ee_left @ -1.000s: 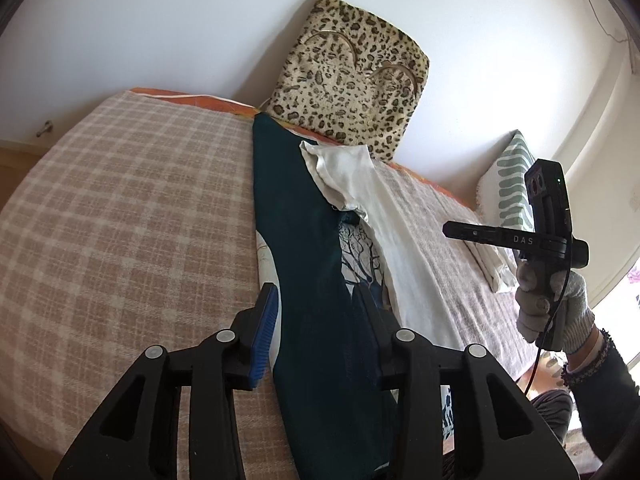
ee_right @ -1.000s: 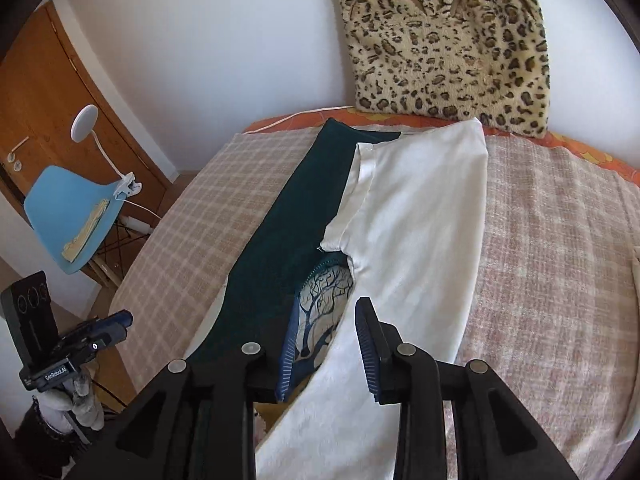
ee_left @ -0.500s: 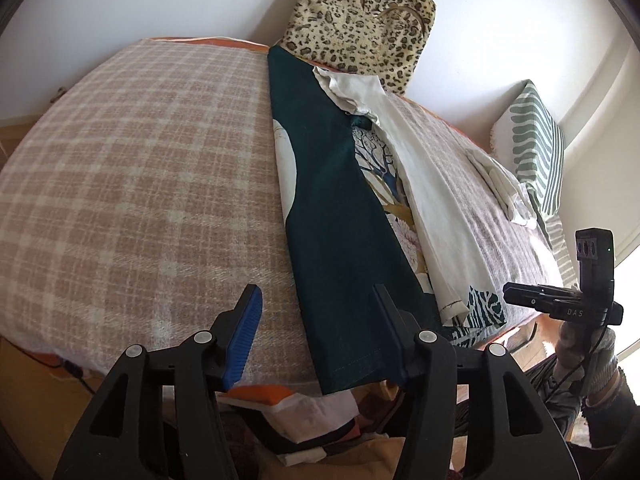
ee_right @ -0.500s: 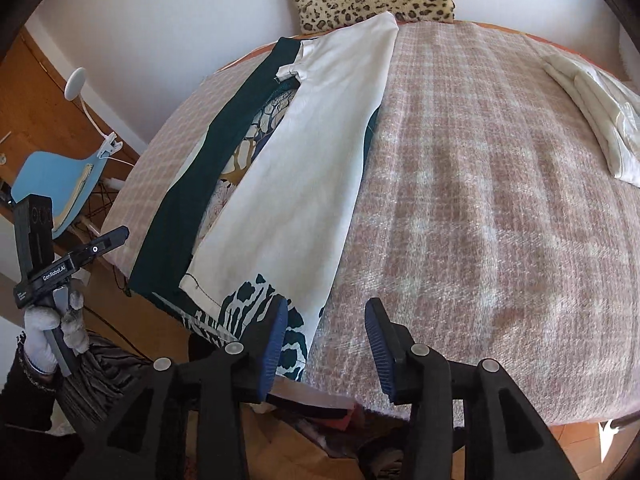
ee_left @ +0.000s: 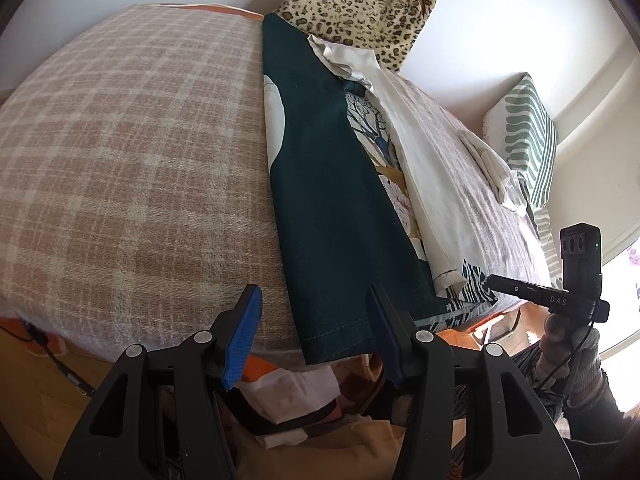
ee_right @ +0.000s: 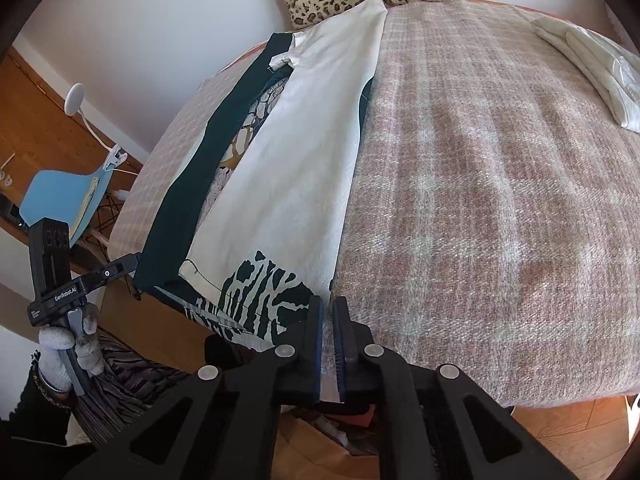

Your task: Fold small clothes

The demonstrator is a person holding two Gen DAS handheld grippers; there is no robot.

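Note:
A long garment lies lengthwise on the plaid bed, both sides folded in: a dark green fold and a white fold. Its black-and-white printed hem hangs at the near edge. In the left wrist view my left gripper straddles the green hem corner. Its jaws are closing and the pads stand clear of the cloth. My right gripper is shut on the hem's right corner, with a thin strip of cloth between the pads. Each gripper shows in the other's view: the right and the left.
A leopard cushion leans on the wall behind the plaid blanket. A folded white cloth lies at the far right, near a green striped pillow. Loose clothes sit below the bed edge. A blue chair stands left.
Both grippers pulled back from over the garment and sank to the bed's near edge. The right jaws, open before, have closed on the hem corner. The left settled around the green hem corner.

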